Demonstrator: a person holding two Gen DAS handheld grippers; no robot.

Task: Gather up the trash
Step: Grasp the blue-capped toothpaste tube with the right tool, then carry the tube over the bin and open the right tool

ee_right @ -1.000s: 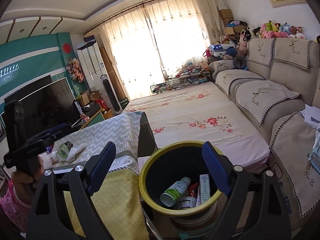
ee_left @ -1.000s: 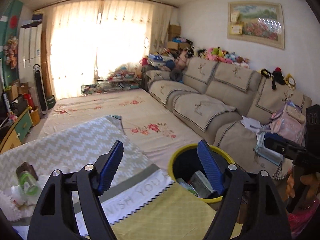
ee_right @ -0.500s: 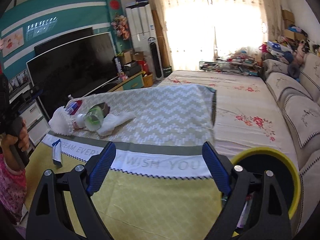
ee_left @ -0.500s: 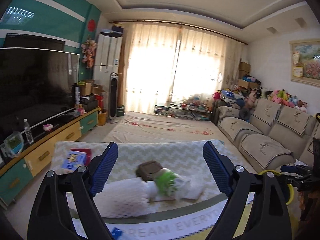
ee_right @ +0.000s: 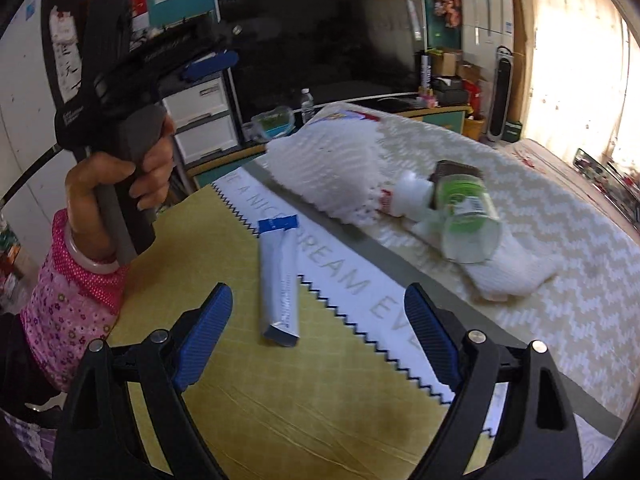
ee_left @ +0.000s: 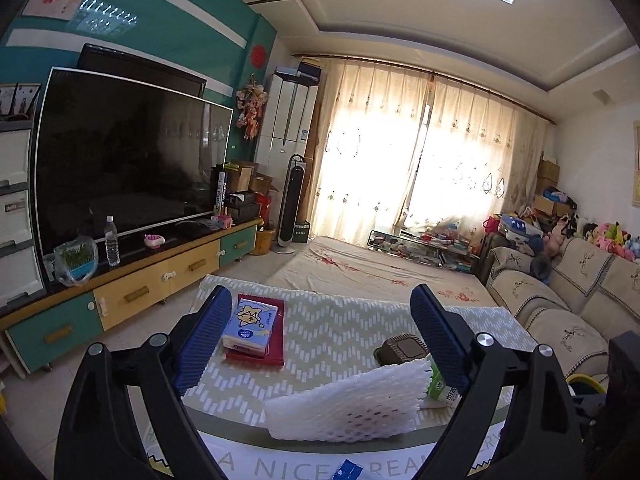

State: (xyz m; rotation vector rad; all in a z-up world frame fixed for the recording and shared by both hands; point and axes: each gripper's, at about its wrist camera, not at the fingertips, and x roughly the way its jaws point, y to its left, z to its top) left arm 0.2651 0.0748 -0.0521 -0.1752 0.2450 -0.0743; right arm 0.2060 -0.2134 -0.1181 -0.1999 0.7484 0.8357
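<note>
Trash lies on the cloth-covered table (ee_left: 336, 336). A white foam net (ee_left: 348, 404) (ee_right: 324, 168) lies closest to my left gripper (ee_left: 320, 292), whose jaws are opening with nothing between them. Beside the net lie a clear cup with a green label (ee_right: 468, 216) (ee_left: 440, 386), a small white bottle (ee_right: 408, 196), a brown lid (ee_left: 402, 350) and a white cloth (ee_right: 508, 272). A grey tube with a blue end (ee_right: 280, 280) lies on the yellow cloth just ahead of my right gripper (ee_right: 318, 292), whose jaws are closing slightly and hold nothing.
A tissue pack (ee_left: 250, 326) rests on a red book (ee_left: 278, 340) at the table's far left. A large TV (ee_left: 120, 160) on a low cabinet (ee_left: 160, 280) stands to the left, sofas (ee_left: 560, 300) to the right. The yellow bin's rim (ee_left: 584, 380) shows at the right edge. A hand (ee_right: 116, 184) holds the left gripper (ee_right: 208, 64).
Both grippers have swung left, away from the yellow bin and over to the trash on the table. The right one has tilted down towards the grey tube.
</note>
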